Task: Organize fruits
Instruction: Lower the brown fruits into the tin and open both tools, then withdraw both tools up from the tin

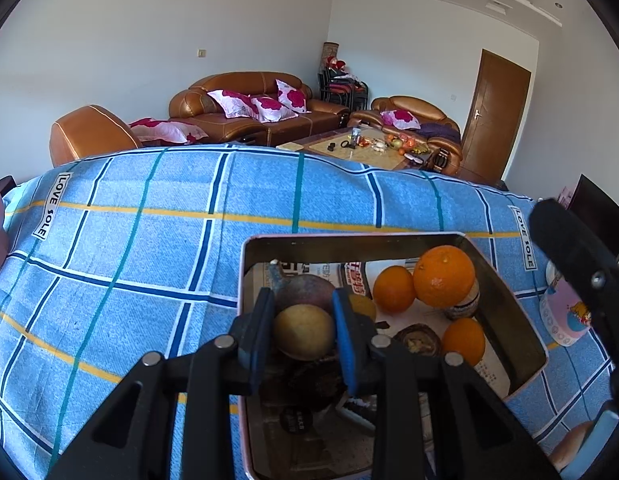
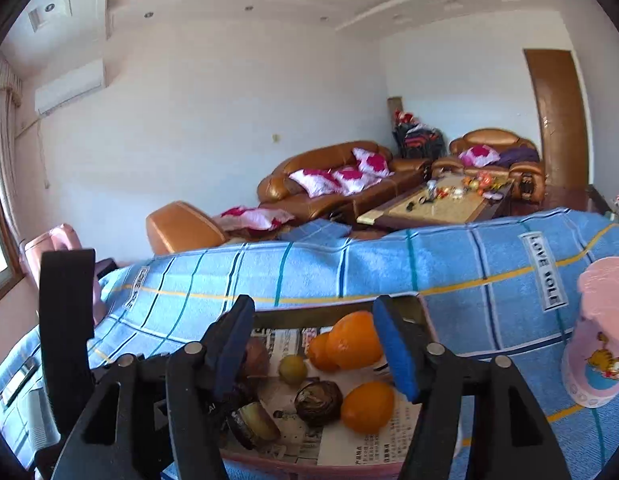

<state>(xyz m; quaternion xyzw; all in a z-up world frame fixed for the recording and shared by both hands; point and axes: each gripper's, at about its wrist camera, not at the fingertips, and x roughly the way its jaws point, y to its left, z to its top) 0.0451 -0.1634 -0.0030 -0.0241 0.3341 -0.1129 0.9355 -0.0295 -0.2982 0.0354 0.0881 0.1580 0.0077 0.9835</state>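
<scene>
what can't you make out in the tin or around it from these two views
- Near end of the tin, left wrist view: the left gripper, shut on a yellowish fruit, covers the contents.
- Dark shrivelled items: too dim to name in either view.
- Newspaper lining: print too small to read.
- Pink cup, right wrist view: cut off by the right edge.
- Left side of the tin, right wrist view: hidden by the open right gripper.

A home living room is showing itself: brown leather sofas (image 1: 245, 108) carrying pink floral cushions (image 1: 265, 106), a cluttered coffee table (image 1: 361, 148) standing before the sofas, a wooden door (image 1: 495, 116) beyond them.
</scene>
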